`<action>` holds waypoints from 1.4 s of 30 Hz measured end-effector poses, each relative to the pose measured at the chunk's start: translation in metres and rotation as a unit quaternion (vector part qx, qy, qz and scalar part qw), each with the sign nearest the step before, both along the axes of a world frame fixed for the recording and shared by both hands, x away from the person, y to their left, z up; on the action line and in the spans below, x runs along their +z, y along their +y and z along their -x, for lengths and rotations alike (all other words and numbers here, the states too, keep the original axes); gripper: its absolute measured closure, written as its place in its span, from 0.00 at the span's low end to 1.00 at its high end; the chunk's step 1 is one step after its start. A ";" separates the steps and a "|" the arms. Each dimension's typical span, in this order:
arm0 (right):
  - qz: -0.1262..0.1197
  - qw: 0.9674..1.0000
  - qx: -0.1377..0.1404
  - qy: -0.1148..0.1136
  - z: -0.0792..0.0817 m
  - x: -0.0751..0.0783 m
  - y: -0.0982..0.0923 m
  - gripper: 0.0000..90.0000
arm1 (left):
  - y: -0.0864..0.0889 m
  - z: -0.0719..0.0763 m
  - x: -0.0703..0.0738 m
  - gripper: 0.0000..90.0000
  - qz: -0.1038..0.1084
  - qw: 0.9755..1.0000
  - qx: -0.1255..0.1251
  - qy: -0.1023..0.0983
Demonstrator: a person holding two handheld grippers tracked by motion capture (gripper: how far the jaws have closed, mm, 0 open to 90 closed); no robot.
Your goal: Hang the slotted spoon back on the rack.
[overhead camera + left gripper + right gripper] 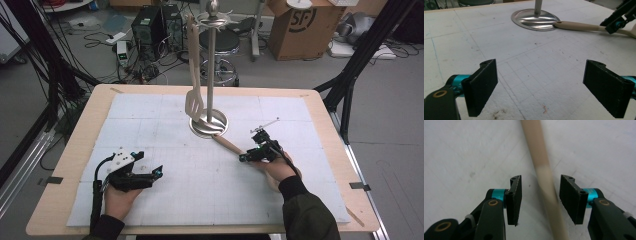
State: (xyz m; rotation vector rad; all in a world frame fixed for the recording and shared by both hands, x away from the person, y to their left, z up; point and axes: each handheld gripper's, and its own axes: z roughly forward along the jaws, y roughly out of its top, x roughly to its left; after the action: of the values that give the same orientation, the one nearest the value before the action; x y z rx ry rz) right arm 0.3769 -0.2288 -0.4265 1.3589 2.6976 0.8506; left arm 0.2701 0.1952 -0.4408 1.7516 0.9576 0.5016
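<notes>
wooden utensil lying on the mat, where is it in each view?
High view: wooden utensil right of centre, slanting from the stand base to the right tool.
Left gripper view: upper right, its end touching the base.
Right gripper view: centre, between open jaws.
Shared landmark: stand base.

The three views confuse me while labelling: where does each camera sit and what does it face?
High view: above the person's side, looking down on the table; both forearms and claws show.
Left gripper view: on the left claw, facing the stand base; open jaws.
Right gripper view: on the right claw, looking down at the handle between open jaws.
Shared: the handle.
</notes>
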 end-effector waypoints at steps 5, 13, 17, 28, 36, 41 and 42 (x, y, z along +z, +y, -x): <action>0.039 0.999 0.012 -0.026 0.003 -0.001 0.006 0.69 | -0.001 0.000 0.000 0.14 0.000 1.000 0.000 0.001; 0.076 0.995 0.030 -0.051 0.008 0.000 0.013 0.73 | -0.002 0.000 -0.001 0.14 -0.001 1.000 0.000 0.001; 0.090 0.993 0.043 -0.062 0.009 0.000 0.015 0.77 | -0.002 0.000 -0.001 0.14 -0.002 1.000 -0.001 0.001; 0.108 0.989 0.067 -0.069 0.011 0.002 0.021 0.86 | 0.000 0.000 0.000 0.15 0.001 1.000 -0.001 0.000; 0.089 0.992 0.051 -0.072 0.012 0.003 0.016 0.87 | 0.000 0.000 0.000 0.15 0.003 1.000 0.001 0.001; 0.057 0.993 0.051 -0.091 0.014 0.011 0.014 0.87 | 0.000 0.000 0.000 0.15 0.002 1.000 0.001 0.001; 0.047 0.993 0.047 -0.095 0.014 0.013 0.013 0.87 | 0.000 0.000 0.000 0.15 0.002 1.000 0.002 0.000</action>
State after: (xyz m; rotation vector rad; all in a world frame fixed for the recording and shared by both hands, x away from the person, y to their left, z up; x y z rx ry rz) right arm 0.3629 -0.2160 -0.4137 1.0806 2.6347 0.8019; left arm 0.2702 0.1951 -0.4410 1.7473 0.9615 0.5006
